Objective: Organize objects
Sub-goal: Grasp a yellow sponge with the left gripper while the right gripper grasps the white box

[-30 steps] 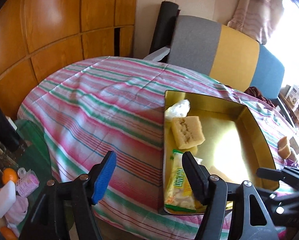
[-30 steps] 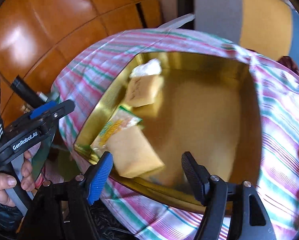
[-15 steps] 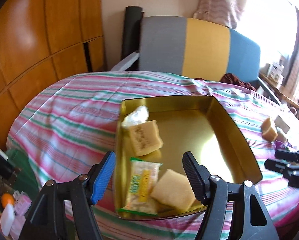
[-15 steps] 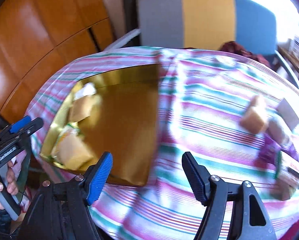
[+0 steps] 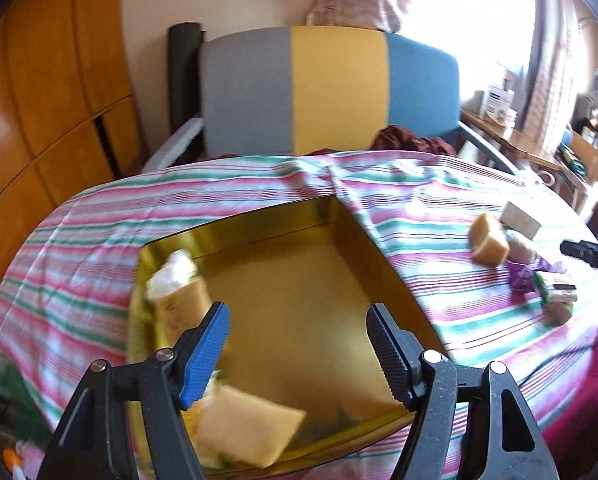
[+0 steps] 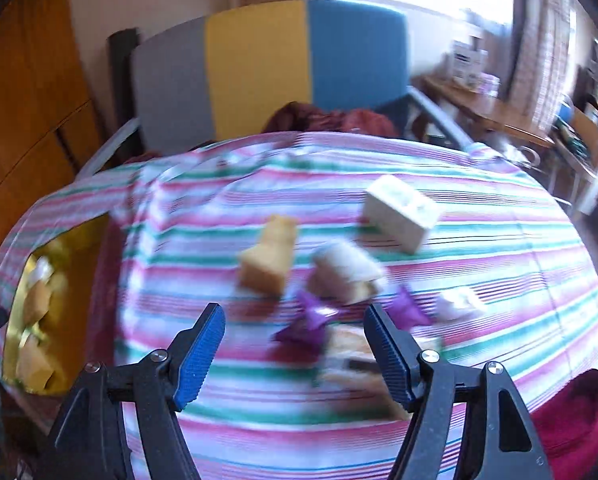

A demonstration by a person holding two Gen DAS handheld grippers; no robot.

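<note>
Gold tin (image 5: 351,240) sits at the left end of my striped table (image 5: 219,196), open. Along its left wall: a white wrapped bit (image 5: 173,270) at the far corner, a tan cake (image 5: 181,308) just nearer, another tan slab (image 5: 247,426) at the near edge, blurred. Rest of the tin floor is bare.

Toward the right end of the table, loose items cluster: a tan cake piece (image 6: 269,262), a pale wrapped bun (image 6: 345,274) just beside it, a white box (image 6: 401,210) farther back, purple wrappers (image 6: 311,322) nearer me, a small white wrapper (image 6: 457,304) to the right. All motion-blurred, details unclear.

My left gripper (image 5: 297,354) hangs over the tin's near half, jaws apart, nothing between them. My right gripper (image 6: 293,354) hangs over the purple wrappers, jaws apart too, gripping nothing; its tip shows at the right edge of the left view.

Behind the table a grey-yellow-blue chair (image 5: 331,88), wood panels (image 5: 51,80) to the left.
</note>
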